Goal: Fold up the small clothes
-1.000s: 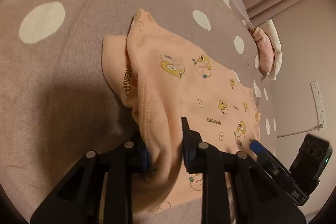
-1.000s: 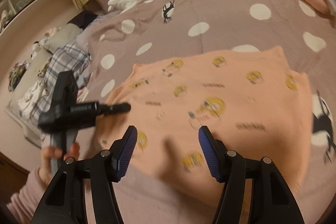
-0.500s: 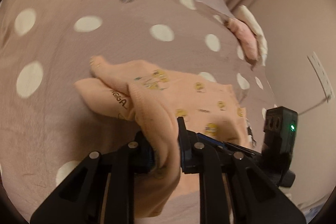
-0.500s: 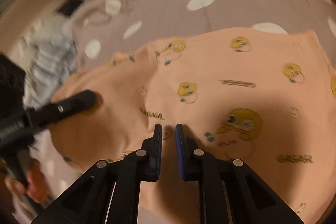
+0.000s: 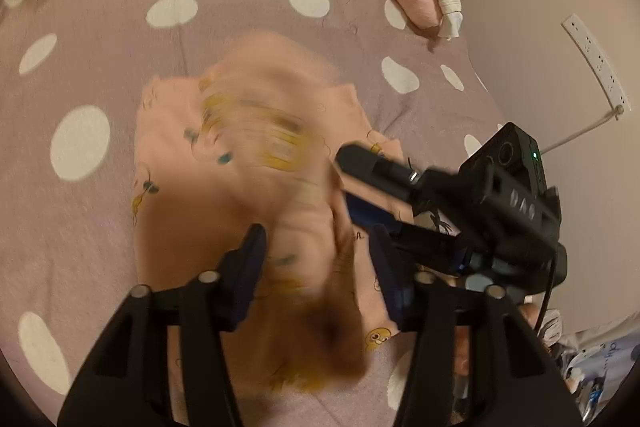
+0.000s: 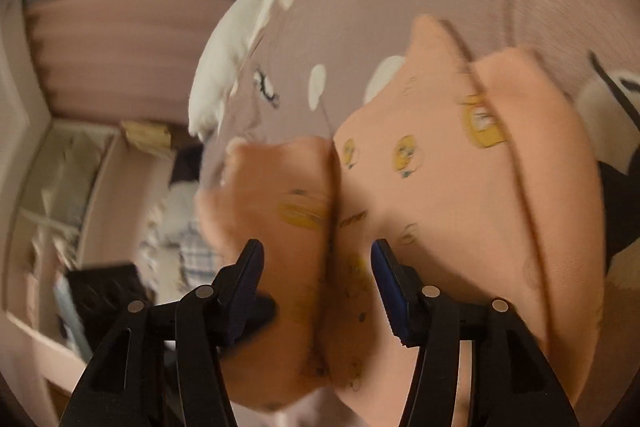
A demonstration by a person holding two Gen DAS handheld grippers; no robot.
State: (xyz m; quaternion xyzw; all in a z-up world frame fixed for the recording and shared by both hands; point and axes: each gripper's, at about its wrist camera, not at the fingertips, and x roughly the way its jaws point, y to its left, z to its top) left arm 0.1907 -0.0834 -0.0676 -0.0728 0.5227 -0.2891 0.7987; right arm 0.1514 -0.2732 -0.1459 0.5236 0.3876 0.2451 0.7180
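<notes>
In your left wrist view, your left gripper (image 5: 316, 263) was opening, jaws apart around a blurred fold of the peach garment (image 5: 240, 163) at mid-frame on the dotted bedspread (image 5: 100, 27). In your right wrist view, your right gripper (image 6: 316, 267) was likewise opening, the garment seemingly loose between its jaws.

Peach garment (image 5: 256, 163) is a smear of motion on the left camera, its yellow prints unreadable. The right gripper (image 5: 360, 183) covers the cloth's far edge there. Shelving (image 6: 60, 187) at the right view's edge is blurred, perhaps holding folded laundry.
</notes>
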